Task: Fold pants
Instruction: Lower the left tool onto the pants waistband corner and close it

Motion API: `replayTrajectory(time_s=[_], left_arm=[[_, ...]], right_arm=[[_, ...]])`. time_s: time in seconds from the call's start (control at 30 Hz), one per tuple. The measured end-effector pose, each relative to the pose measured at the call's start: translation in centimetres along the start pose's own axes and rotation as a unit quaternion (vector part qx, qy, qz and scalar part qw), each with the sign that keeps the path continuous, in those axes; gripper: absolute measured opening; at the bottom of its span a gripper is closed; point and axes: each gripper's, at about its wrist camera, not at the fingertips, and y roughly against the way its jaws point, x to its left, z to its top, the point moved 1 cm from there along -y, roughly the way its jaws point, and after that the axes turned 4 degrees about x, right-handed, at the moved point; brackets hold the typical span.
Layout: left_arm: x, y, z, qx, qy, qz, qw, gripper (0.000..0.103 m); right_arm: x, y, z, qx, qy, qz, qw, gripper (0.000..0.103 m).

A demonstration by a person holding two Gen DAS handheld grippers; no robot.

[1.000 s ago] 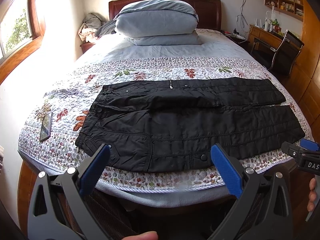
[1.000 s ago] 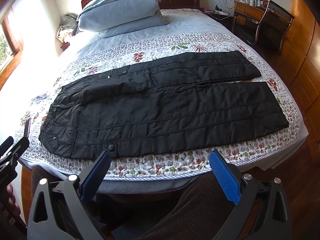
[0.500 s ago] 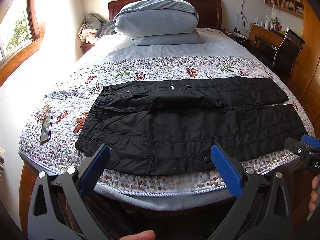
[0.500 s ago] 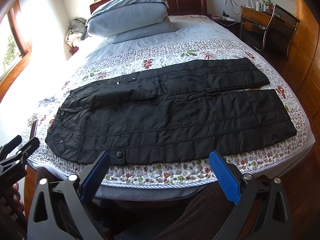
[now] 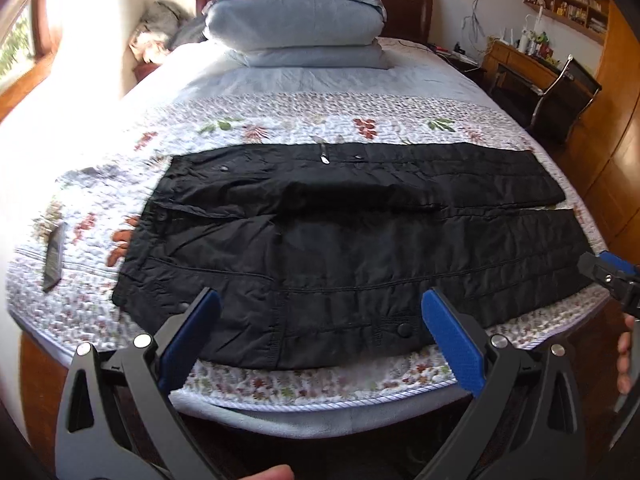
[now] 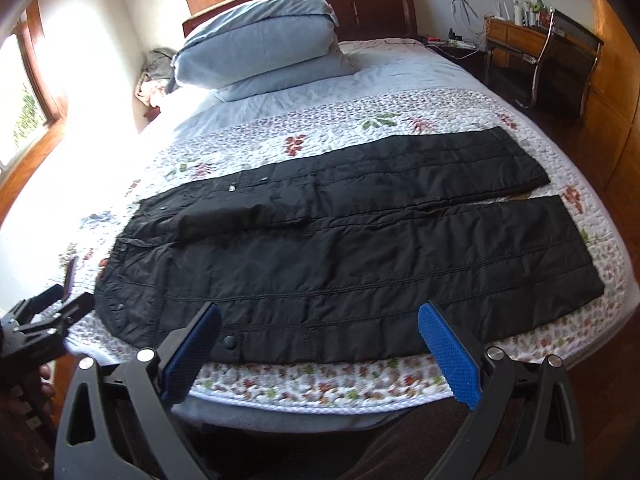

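While both claws hang wide apart and empty at the bed's [image 5: 280, 408] near edge, left gripper [image 5: 320, 336] by the waist end, right gripper [image 6: 320, 344] toward the cuffs, nothing is gripped yet. Pants [image 5: 344, 256] lie flat across the quilt, near leg by the edge, far leg apart. Risks: pinching quilt with fabric, slick padded cloth slipping, uneven lift skewing the fold. Phone [image 5: 54, 256] lies left, pillows [image 5: 296, 20] far back.

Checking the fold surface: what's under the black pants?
The black pants lie flat on the floral quilt, which shows all around them. The quilt beneath is covered, so anything hidden there cannot be seen. Both grippers hover open, not touching.
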Motion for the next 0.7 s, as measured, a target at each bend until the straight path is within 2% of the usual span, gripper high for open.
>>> replayTrajectory(time_s=[0.07, 0.2, 0.27, 0.33, 0.43, 0.53, 0.63, 0.7], left_arm=[[3.0, -1.6, 2.3, 0.014, 0.033, -0.040, 0.9985, 0.100], [11.2, -6.0, 8.2, 0.051, 0.067, 0.030, 0.9960, 0.100], [16.7, -8.9, 11.3, 0.081, 0.109, 0.062, 0.9888, 0.100], [22.0, -12.0, 13.7, 0.120, 0.158, 0.053, 0.9787, 0.100], [27.8, -16.6, 16.5, 0.170, 0.211, 0.038, 0.9618, 0.100], [31.0, -20.6, 18.0, 0.208, 0.240, 0.004, 0.9483, 0.100], [32.1, -23.8, 19.1, 0.233, 0.253, -0.008, 0.9391, 0.100], [32.2, -25.6, 19.6, 0.243, 0.265, -0.029, 0.9328, 0.100]], right_arm=[[-1.3, -0.7, 1.6, 0.005, 0.001, -0.018, 1.000, 0.100], [-3.8, -2.2, 4.7, 0.007, 0.010, -0.042, 0.999, 0.100], [-4.8, -3.1, 6.0, 0.005, 0.018, -0.059, 0.998, 0.100], [-5.6, -4.5, 6.9, 0.009, 0.026, -0.070, 0.997, 0.100], [-6.5, -7.3, 8.0, 0.022, 0.025, -0.070, 0.997, 0.100], [-7.0, -10.6, 8.8, 0.048, 0.023, -0.061, 0.997, 0.100], [-7.1, -13.8, 9.4, 0.065, 0.028, -0.062, 0.996, 0.100], [-6.9, -15.3, 9.6, 0.071, 0.033, -0.059, 0.995, 0.100]])
